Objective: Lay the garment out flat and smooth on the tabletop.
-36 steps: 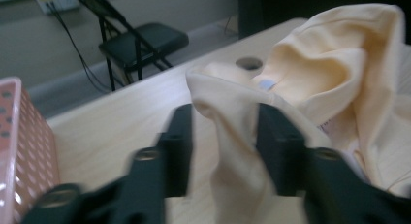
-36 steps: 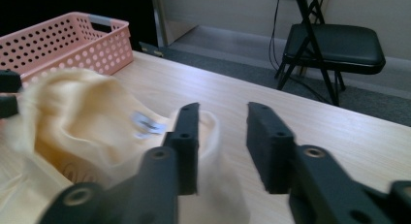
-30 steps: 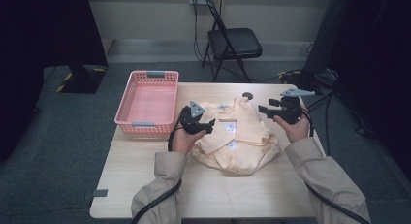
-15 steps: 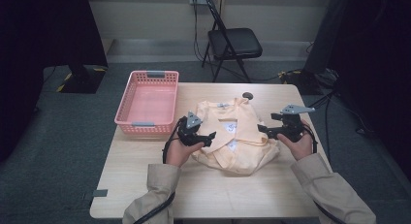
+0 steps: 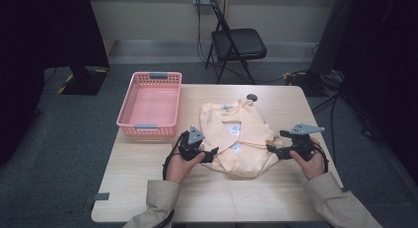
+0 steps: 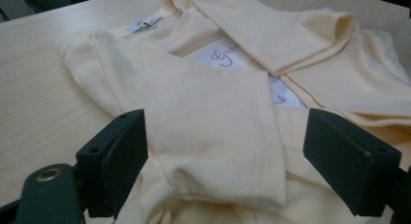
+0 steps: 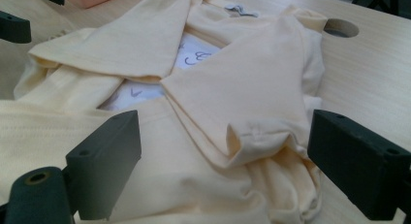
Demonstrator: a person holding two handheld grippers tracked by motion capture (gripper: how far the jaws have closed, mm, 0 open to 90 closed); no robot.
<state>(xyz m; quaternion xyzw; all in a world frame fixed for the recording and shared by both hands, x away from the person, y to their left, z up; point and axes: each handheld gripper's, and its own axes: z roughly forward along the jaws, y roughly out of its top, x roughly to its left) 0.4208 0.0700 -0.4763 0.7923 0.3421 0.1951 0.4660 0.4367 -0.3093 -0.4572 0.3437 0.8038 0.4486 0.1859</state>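
Our 2 tools, left (image 5: 211, 154) and right (image 5: 274, 150), have just spread wide, flanking the shirt (image 5: 240, 139) on the surface (image 5: 138, 173).

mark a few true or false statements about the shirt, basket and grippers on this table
1. The shirt lies inside the basket. False: it lies on the table, beside the basket.
2. Both sleeves are folded in over the shirt's front. True.
3. The left gripper is shut on a sleeve. False: its jaws stand open.
4. The right gripper is open at the shirt's edge. True.
5. A chair stands beyond the table. True.
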